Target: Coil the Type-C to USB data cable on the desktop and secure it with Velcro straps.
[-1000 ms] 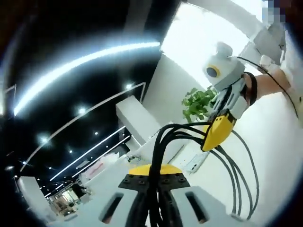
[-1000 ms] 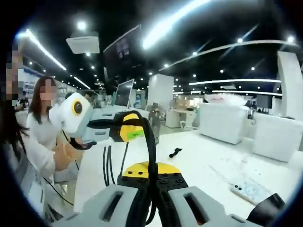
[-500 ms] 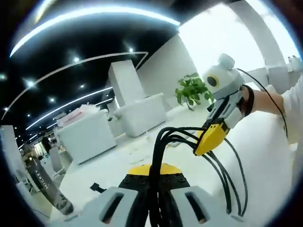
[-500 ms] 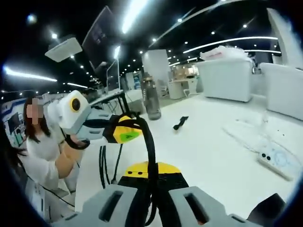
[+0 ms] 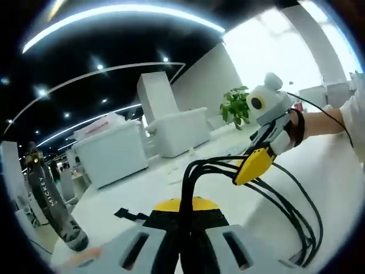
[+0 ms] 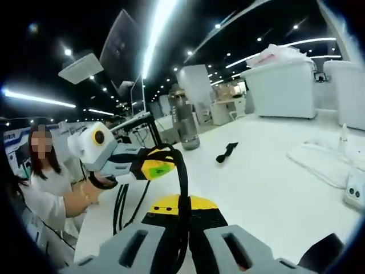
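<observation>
The black data cable is gathered into several loops that hang between both grippers above the white desktop. My left gripper is shut on the bundle, whose strands fan out to the right. There the right gripper's yellow tip pinches them. In the right gripper view, my right gripper is shut on the cable, and the left gripper's yellow tip clamps it from the left while loops dangle below. A black Velcro strap lies on the desktop, also visible as a strap beside my left jaws.
A grey bottle stands beyond the strap; the same bottle is at the left in the left gripper view. A white power strip with a white cord lies at the right. A person holds the grippers.
Both cameras have swung, so more desktop shows, and the bottle and strap have come into the left gripper view. Both grippers stay shut on the cable loops.
</observation>
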The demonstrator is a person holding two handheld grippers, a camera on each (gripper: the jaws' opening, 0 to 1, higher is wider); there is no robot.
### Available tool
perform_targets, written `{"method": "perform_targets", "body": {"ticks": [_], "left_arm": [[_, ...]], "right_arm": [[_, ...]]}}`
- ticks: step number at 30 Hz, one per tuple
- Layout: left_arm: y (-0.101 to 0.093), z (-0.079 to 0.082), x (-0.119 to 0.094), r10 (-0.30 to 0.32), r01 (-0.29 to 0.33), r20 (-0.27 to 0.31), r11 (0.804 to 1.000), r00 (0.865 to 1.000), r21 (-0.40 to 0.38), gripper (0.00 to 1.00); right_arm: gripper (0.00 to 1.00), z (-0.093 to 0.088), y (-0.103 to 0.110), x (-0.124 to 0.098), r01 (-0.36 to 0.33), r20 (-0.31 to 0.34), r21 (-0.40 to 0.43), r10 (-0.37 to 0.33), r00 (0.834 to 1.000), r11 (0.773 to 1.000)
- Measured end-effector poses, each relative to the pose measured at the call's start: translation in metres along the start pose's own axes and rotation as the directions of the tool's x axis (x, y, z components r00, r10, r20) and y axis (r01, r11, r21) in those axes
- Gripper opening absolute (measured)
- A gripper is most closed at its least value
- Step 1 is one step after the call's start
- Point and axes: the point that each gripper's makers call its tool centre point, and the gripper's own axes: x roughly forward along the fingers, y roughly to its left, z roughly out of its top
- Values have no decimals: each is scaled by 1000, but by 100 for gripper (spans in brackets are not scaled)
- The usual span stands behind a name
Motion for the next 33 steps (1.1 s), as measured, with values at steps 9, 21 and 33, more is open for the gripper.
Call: {"method": "perform_targets", "body": {"ticks": [9, 21, 33], "left_arm": [[32, -14, -20, 74, -74, -20, 997, 997, 25, 4], [68, -30, -39, 209, -201, -116, 977, 971, 76, 4], [101, -22, -61, 315, -321, -80, 945, 946, -62, 4]], "right_arm": [[23, 79, 0, -8, -50, 340, 18, 41, 940, 999], [23, 33, -74, 101, 207, 159, -419, -153, 975, 884], [25, 16, -79, 169, 246, 80, -580, -247, 966, 777]]}}
